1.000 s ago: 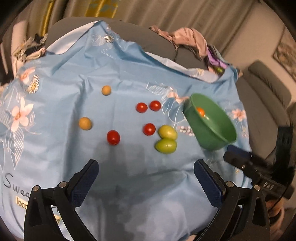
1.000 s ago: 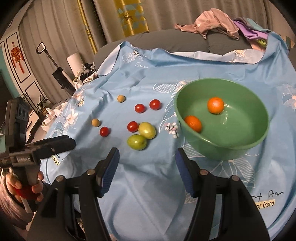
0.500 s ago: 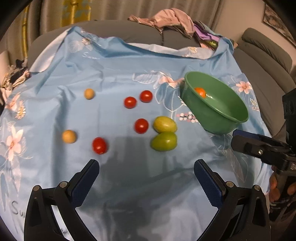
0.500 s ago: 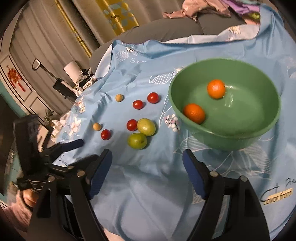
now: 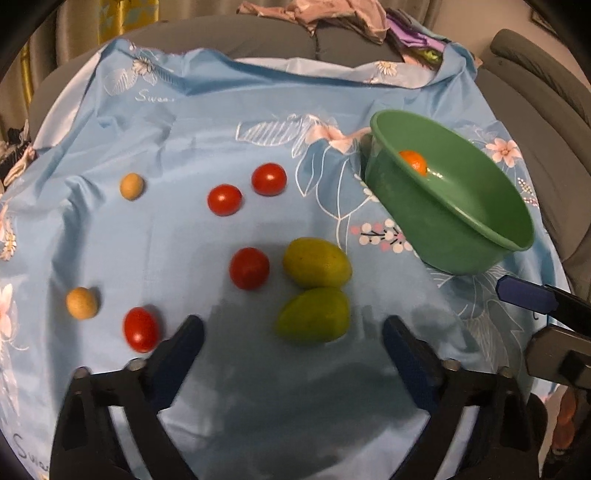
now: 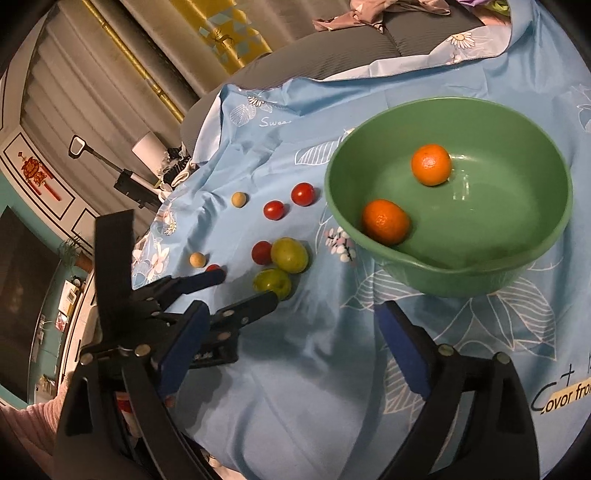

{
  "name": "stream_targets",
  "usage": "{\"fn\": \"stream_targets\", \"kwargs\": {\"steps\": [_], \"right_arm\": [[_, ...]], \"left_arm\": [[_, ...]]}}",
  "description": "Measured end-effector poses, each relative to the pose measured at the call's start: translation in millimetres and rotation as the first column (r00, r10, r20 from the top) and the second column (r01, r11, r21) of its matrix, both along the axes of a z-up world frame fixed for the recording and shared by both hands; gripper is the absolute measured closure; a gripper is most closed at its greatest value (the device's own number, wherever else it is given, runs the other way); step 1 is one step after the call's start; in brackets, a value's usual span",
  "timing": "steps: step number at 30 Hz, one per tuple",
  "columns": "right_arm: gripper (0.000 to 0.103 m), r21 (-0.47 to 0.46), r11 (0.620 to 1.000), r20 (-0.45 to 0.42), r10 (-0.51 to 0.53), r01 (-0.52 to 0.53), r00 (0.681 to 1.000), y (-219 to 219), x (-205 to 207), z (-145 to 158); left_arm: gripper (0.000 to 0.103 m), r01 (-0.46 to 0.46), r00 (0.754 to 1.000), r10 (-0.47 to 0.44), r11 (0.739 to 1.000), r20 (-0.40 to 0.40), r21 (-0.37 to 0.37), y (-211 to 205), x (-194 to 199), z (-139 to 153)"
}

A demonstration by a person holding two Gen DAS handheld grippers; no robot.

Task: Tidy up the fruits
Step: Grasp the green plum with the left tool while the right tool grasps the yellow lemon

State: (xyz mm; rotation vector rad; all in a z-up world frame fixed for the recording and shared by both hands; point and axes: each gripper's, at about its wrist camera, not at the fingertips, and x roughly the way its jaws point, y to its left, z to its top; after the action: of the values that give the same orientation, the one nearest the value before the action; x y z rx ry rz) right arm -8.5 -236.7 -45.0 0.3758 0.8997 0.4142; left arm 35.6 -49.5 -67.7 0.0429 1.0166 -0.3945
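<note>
On the blue floral cloth (image 5: 184,122) that covered the table, loose fruit lay scattered toward the middle while a green bowl (image 6: 535,258) stood near the cloth's right edge. Inside the bowl sat two oranges, one orange (image 6: 431,164) farther in and a second orange (image 6: 385,222) against the near-left wall; in the left wrist view only one of them showed over the rim. Two green mangoes lay touching each other at the centre of the cloth: the nearer green mango (image 5: 314,315) sat directly between the spread fingers of the left gripper (image 5: 291,343), and the farther yellow-green mango (image 5: 317,263) rested just behind it. A red tomato (image 5: 249,268) lay just beside the farther mango, apart from it by a small gap. Two more tomatoes, one tomato (image 5: 224,199) and another tomato (image 5: 269,179), lay close together farther toward the cloth's far edge. A fourth tomato (image 5: 141,329) lay just outside the left gripper's left finger, with a tan round fruit (image 5: 82,302) beside it and another tan fruit (image 5: 131,186) farther back toward the cloth's left side. The left gripper's jaws stood wide apart and held nothing. The right gripper (image 6: 291,350) hung over the near part of the cloth in front of the bowl, its jaws likewise wide apart and empty. Crumpled clothes (image 5: 314,14) lay on the grey sofa (image 5: 258,40) beyond the far edge.
</note>
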Motion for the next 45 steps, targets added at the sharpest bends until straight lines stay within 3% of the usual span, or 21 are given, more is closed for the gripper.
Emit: {"fn": "stream_targets", "kwargs": {"steps": [7, 11, 16, 20, 25, 29, 37, 39, 41, 43, 45], "right_arm": [[0.01, 0.0, 1.0, -0.013, 0.012, -0.012, 1.0, -1.6, 5.0, -8.3], [0.01, -0.016, 0.999, -0.007, 0.033, -0.033, 0.999, 4.6, 5.5, -9.0], [0.01, -0.036, 0.998, 0.005, 0.052, -0.052, 0.999, 11.3, 7.5, -7.3], [0.011, -0.076, 0.993, 0.013, 0.091, -0.089, 0.996, 26.3, 13.0, -7.2], [0.016, -0.175, 0.968, 0.037, 0.187, -0.178, 0.982, 58.8, 28.3, -6.7], [0.028, -0.289, 0.935, 0.036, 0.226, -0.206, 0.974, 83.0, 50.2, -11.6], [0.041, -0.483, 0.827, -0.03, 0.312, -0.287, 0.95, 114.9, 80.6, -30.7], [0.052, -0.509, 0.805, -0.062, 0.319, -0.305, 0.946, 116.4, 87.5, -36.6], [0.057, -0.526, 0.792, -0.092, 0.31, -0.311, 0.946, 115.8, 94.2, -43.8], [0.066, -0.526, 0.792, -0.102, 0.303, -0.31, 0.947, 115.4, 97.6, -48.7], [0.067, -0.516, 0.802, -0.094, 0.295, -0.3, 0.951, 114.2, 97.7, -47.4]], "left_arm": [[0.037, -0.028, 0.999, 0.027, 0.999, -0.039, -0.023, 0.6, 8.9, -10.2], [0.057, -0.023, 0.999, 0.022, 0.999, -0.031, -0.039, 2.3, 8.1, -12.0], [0.059, -0.064, 0.998, 0.06, 0.992, -0.035, -0.111, 31.5, 4.2, -4.5], [0.071, -0.112, 0.994, 0.11, 0.983, -0.017, -0.147, 63.0, -1.0, 6.1], [0.071, -0.143, 0.987, 0.153, 0.977, 0.052, -0.156, 93.4, -11.1, 25.7], [0.071, -0.118, 0.988, 0.131, 0.982, 0.077, -0.15, 97.7, -15.6, 29.6], [0.071, -0.039, 0.997, 0.047, 0.992, 0.062, -0.118, 81.7, -9.0, 17.6], [0.071, -0.031, 0.998, 0.037, 0.992, 0.052, -0.12, 81.4, -6.1, 14.9], [0.071, -0.017, 0.999, 0.023, 0.994, 0.049, -0.11, 78.6, -4.4, 12.5], [0.071, -0.002, 0.999, 0.006, 0.995, 0.046, -0.102, 75.2, -1.8, 10.3], [0.071, 0.018, 0.999, -0.014, 0.995, 0.04, -0.094, 70.3, 2.5, 7.7]]}}
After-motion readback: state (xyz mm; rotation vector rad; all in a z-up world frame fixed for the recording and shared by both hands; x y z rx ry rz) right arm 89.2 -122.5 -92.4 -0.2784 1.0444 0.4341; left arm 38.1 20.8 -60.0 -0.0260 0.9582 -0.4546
